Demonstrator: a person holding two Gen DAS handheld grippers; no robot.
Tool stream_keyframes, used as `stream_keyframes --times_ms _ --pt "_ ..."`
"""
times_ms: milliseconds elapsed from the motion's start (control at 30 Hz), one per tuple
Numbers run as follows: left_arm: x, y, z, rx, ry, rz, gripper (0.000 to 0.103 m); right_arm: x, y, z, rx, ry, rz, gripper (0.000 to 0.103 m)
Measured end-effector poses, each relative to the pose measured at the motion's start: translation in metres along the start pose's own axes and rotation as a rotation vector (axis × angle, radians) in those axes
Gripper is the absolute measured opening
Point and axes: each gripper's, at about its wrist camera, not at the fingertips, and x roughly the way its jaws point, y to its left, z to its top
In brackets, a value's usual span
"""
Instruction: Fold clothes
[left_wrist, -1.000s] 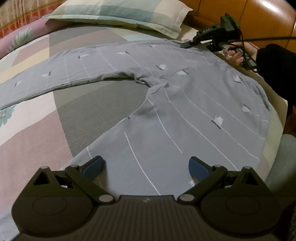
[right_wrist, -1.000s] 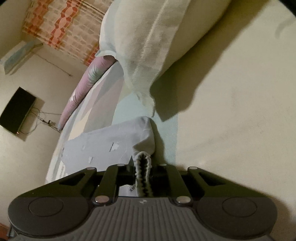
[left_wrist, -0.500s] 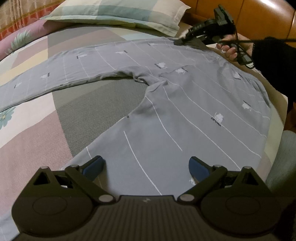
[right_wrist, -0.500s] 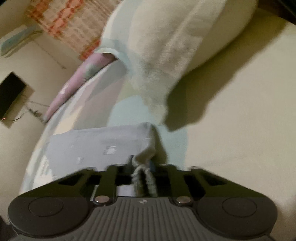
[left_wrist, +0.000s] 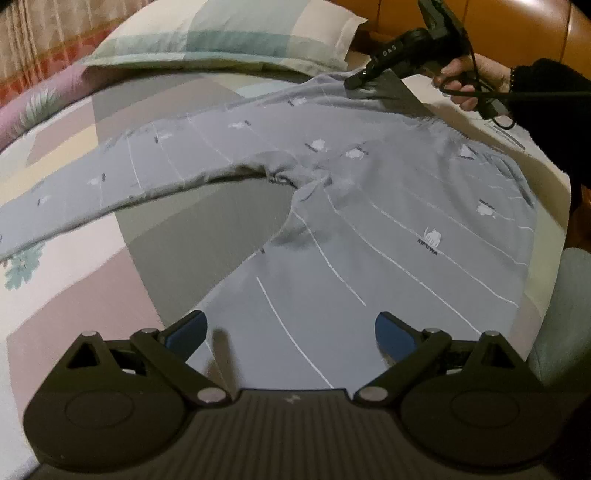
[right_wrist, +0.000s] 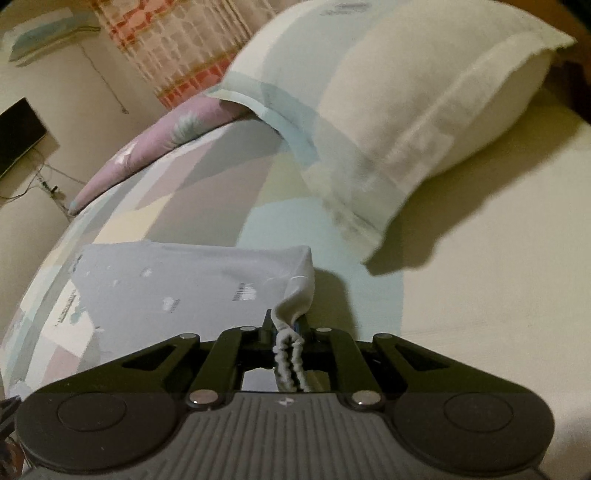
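Beside the pillow (right_wrist: 388, 122), right tongs (right_wrist: 290, 334) clamp the grey trousers' (left_wrist: 369, 229) waistband; left tongs (left_wrist: 290, 332) gape.

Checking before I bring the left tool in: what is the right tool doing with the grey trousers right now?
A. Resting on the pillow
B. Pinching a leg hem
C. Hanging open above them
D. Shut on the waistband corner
D: the right tool is shut on the gathered elastic waistband corner of the grey trousers, near the pillow but not touching it.
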Motion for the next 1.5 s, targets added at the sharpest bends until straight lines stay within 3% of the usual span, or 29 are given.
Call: stream_keyframes --times_ms 333,700,1000,1200,1500 --pt "-0.019 -0.002 0.004 0.050 -0.042 -0.004 0.094 -0.039 0.059 -0.007 -0.137 -0.026 0.024 0.010" --pt "-0.016 0.011 0.036 0.192 -0.085 0.051 0.094 -0.053 0.119 -0.044 -0.304 0.044 0.109 0.010" --pt "0.031 0.024 0.095 0.397 -0.125 0.150 0.092 -0.055 0.128 -0.063 -0.348 0.066 0.132 0.010" --pt "0.075 0.027 0.127 0.461 -0.151 0.174 0.092 -0.062 0.129 -0.064 -0.365 0.053 0.148 0.011" --pt "0.121 0.017 0.125 0.697 -0.155 0.250 0.092 -0.069 0.131 -0.064 -0.396 0.034 0.177 0.011"
